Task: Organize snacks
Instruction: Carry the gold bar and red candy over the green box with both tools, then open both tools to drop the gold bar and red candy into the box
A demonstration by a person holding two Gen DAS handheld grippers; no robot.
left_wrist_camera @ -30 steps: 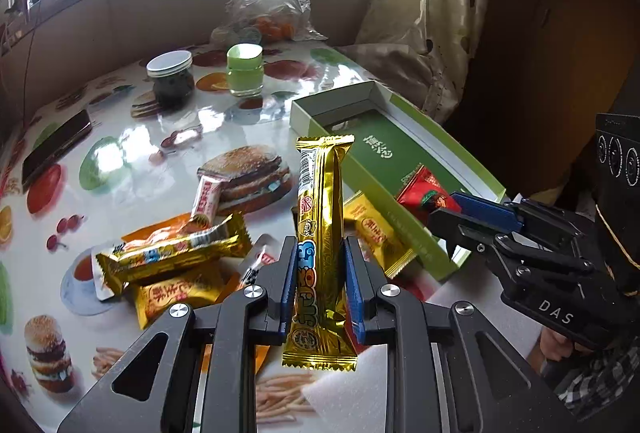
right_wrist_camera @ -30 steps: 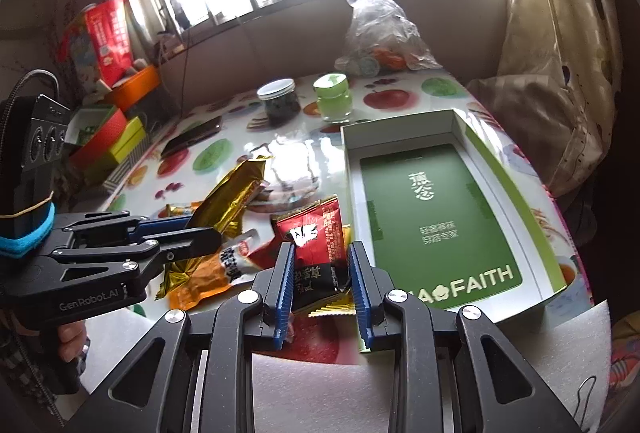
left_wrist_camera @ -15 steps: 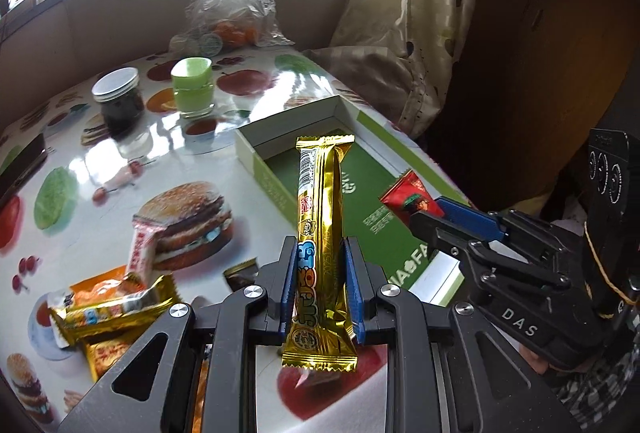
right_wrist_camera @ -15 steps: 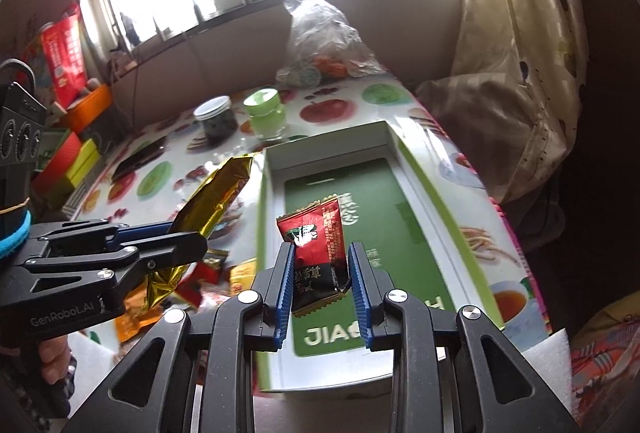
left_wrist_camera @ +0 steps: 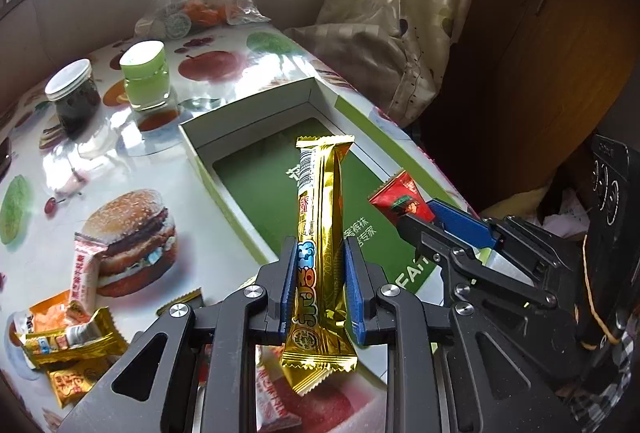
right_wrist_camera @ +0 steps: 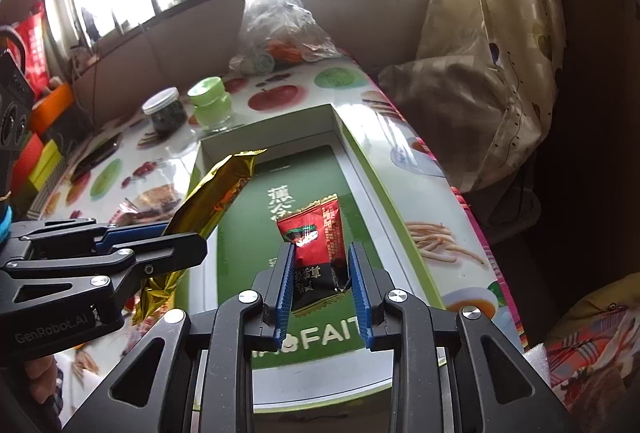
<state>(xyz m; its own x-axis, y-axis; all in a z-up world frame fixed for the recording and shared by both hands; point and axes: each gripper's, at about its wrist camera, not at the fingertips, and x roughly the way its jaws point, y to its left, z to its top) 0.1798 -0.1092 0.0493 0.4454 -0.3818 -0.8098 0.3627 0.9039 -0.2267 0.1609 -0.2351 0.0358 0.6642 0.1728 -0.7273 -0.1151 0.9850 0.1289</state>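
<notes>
Gold snack bar [left_wrist_camera: 320,245] clamped in left gripper [left_wrist_camera: 319,289], long axis along the fingers, far end over the green box [left_wrist_camera: 256,189]. Red packet [right_wrist_camera: 318,245] pinched in right gripper [right_wrist_camera: 320,293], above the box floor, pointing forward. Both grippers side by side at the box's near end; loose snacks [left_wrist_camera: 68,341] on table [left_wrist_camera: 132,153] left of it.

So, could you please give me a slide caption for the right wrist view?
Right claw holds a red snack packet over the open green box; left claw grips a gold bar.
</notes>
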